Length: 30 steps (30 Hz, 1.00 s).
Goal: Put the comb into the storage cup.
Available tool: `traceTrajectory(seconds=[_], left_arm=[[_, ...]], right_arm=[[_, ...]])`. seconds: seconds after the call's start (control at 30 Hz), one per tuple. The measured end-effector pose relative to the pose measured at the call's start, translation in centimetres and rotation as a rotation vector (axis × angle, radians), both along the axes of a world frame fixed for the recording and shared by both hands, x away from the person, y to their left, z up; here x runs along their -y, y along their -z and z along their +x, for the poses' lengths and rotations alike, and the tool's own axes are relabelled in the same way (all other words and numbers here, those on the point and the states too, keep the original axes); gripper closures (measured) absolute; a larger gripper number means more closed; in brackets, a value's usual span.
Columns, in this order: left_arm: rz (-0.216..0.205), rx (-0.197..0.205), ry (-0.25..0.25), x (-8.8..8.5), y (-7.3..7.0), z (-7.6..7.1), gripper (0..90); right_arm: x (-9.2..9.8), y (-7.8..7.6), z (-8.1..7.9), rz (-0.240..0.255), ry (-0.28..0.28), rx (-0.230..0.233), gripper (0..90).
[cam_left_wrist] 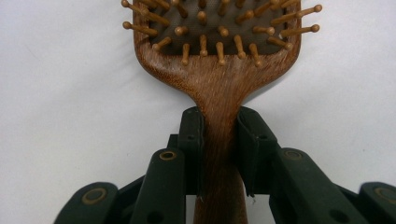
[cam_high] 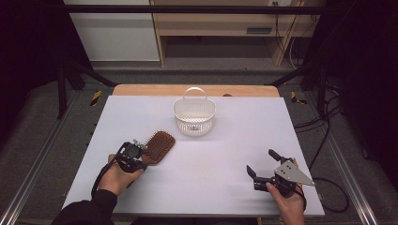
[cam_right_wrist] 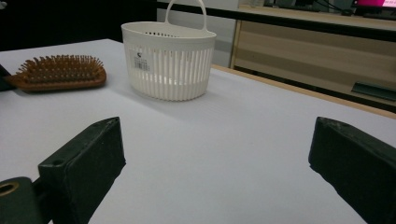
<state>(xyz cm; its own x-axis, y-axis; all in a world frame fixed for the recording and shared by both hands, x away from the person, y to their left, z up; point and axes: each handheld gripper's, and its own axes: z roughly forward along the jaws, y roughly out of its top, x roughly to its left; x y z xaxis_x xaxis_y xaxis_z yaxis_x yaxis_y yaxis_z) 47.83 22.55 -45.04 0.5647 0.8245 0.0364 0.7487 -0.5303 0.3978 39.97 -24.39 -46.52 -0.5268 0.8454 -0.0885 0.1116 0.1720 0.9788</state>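
Note:
A brown wooden hairbrush [cam_high: 159, 145] lies bristles up on the white table [cam_high: 234, 136], left of centre. My left gripper [cam_high: 143, 157] is shut on its handle. In the left gripper view both black jaws press the narrow handle of the hairbrush [cam_left_wrist: 219, 79] from either side, and the left gripper [cam_left_wrist: 219, 140] points at the paddle head. A white slotted basket [cam_high: 194, 117] with a hoop handle stands upright farther back, in the middle. My right gripper [cam_high: 260, 161] rests at the front right, open, with nothing between its jaws. The right gripper [cam_right_wrist: 217, 154] faces the basket [cam_right_wrist: 168, 65] and the hairbrush [cam_right_wrist: 58, 72].
The wooden table edge [cam_high: 197, 90] runs along the far side behind the white surface. Beyond it stand a wooden shelf unit [cam_high: 220, 28] and dark frame posts. Cables [cam_high: 328, 140] hang off the right side.

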Motion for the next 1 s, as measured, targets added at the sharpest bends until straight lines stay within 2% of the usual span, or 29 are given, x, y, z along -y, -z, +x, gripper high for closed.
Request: traceTrajectory(seconds=[0.07, 0.13, 0.17, 0.23, 0.3, 0.33, 0.4, 0.43, 0.5, 0.67, 0.73, 0.8, 0.9, 1.0], left_arm=[[-0.010, 0.019, 0.000, -0.1, 0.0, -0.2, 72.2], [0.006, 0.042, 0.004, -0.1, 0.0, -0.6, 72.2], [0.030, 0.069, 0.015, 0.0, -0.1, -0.8, 72.3], [0.034, 0.112, 0.019, -0.1, -0.3, -1.3, 72.3], [0.013, 0.153, 0.019, -0.3, -0.6, -1.6, 72.3], [0.002, 0.191, 0.019, -0.5, -0.9, -1.9, 72.3], [-0.023, 0.217, 0.018, -0.7, -1.4, -2.1, 72.2], [-0.037, 0.251, 0.024, -0.8, -1.5, -2.3, 72.3], [-0.035, 0.286, 0.033, -0.8, -1.8, -2.6, 72.3], [-0.083, 0.415, 0.052, -0.6, -1.9, -3.4, 72.2], [-0.115, 0.475, 0.064, -0.5, -1.8, -3.6, 72.3], [-0.150, 0.506, 0.055, -0.3, -1.7, -3.7, 72.3], [-0.217, 0.538, 0.046, -0.1, -1.2, -3.7, 72.3], [-0.227, 0.554, 0.060, 0.4, -0.3, -3.4, 72.3]], right_arm=[[0.2, 0.0, 0.0, 0.009, 0.006, -0.004, 3.6], [0.5, -0.1, -0.1, 0.023, 0.016, 0.003, 3.5], [0.6, -0.1, -0.1, 0.027, 0.018, 0.004, 3.5], [0.6, -0.2, -0.1, 0.028, 0.018, 0.010, 3.5], [0.6, -0.3, -0.1, 0.028, 0.014, 0.016, 3.5], [0.6, -0.3, -0.1, 0.027, 0.013, 0.016, 3.5], [0.6, -0.3, -0.1, 0.029, 0.008, 0.014, 3.5], [0.5, -0.3, 0.0, 0.029, 0.005, 0.011, 3.5], [0.4, -0.3, -0.1, 0.026, 0.001, 0.008, 3.4], [0.2, -0.1, -0.2, 0.040, 0.002, -0.005, 3.7], [0.0, 0.0, 0.0, 0.063, 0.005, -0.017, 3.9], [-0.3, 0.2, 0.4, 0.093, -0.003, -0.036, 4.2], [-1.1, 0.2, 0.7, 0.092, -0.019, -0.062, 4.1], [-2.1, 0.0, 0.8, 0.112, -0.031, -0.083, 3.8]])
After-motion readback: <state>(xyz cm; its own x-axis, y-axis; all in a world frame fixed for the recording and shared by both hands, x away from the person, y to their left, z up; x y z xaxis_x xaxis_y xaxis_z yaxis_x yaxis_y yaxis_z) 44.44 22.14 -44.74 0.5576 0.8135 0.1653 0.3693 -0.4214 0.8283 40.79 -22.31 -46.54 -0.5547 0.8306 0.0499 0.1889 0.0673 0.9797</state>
